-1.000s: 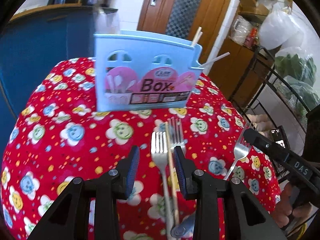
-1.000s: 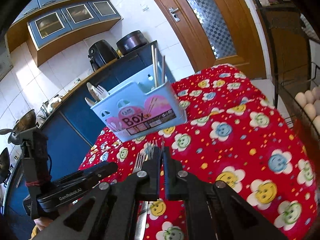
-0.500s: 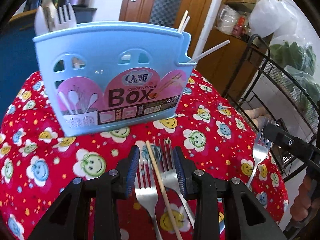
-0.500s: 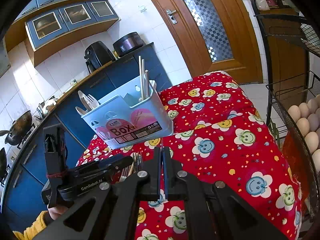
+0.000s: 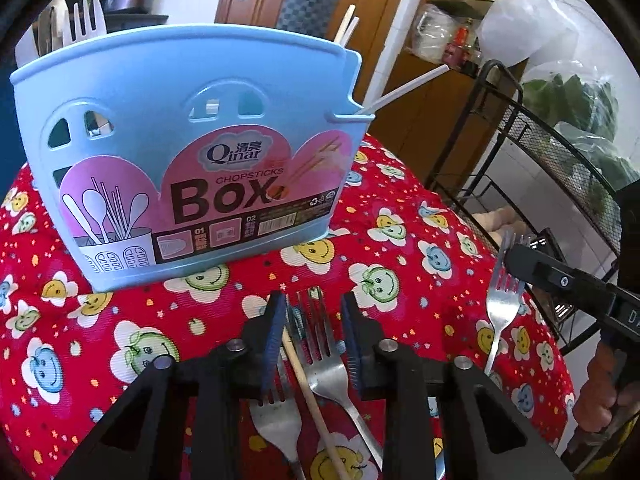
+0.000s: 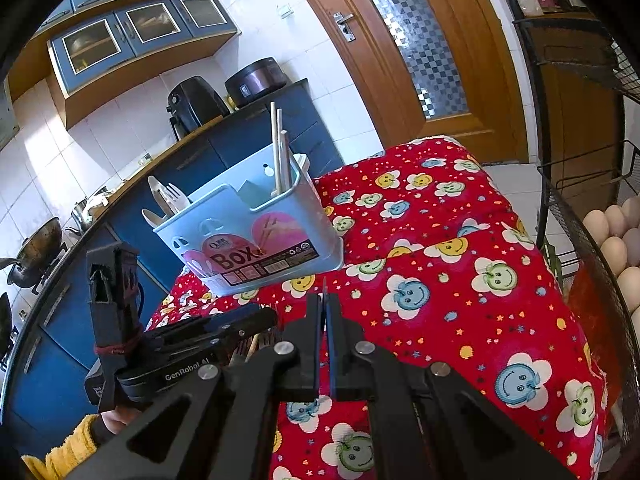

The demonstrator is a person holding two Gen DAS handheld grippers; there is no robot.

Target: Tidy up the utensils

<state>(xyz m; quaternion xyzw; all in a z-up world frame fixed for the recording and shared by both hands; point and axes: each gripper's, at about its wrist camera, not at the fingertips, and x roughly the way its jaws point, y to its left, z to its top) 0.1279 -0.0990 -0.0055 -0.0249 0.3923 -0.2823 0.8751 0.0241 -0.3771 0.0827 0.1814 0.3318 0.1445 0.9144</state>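
A light blue utensil box (image 5: 192, 120) (image 6: 256, 240) stands on the red flowered tablecloth (image 5: 400, 264); it holds white cutlery (image 5: 86, 16) at one end and chopsticks (image 5: 346, 28) at the other. In front of it lie a steel fork (image 5: 320, 344) and a wooden chopstick (image 5: 304, 376), both between the closing jaws of my left gripper (image 5: 313, 300) (image 6: 268, 318), whose pads do not press them. A second fork (image 5: 276, 412) lies partly under its left finger. My right gripper (image 6: 323, 298) (image 5: 510, 258) is shut on a third fork (image 5: 500, 316), gripped near the tines and held off the cloth.
A black wire rack (image 5: 520, 128) stands right of the table, with a basket of eggs (image 6: 616, 236). Behind the box runs a blue counter (image 6: 240, 148) with appliances. The cloth drops away at the table's edges (image 6: 576, 320). A yellow sleeve (image 6: 64, 452) shows at the lower left.
My left gripper has moved in towards the box, which now fills more of its view, and its jaws have narrowed around the fork and chopstick. The right gripper stays shut.
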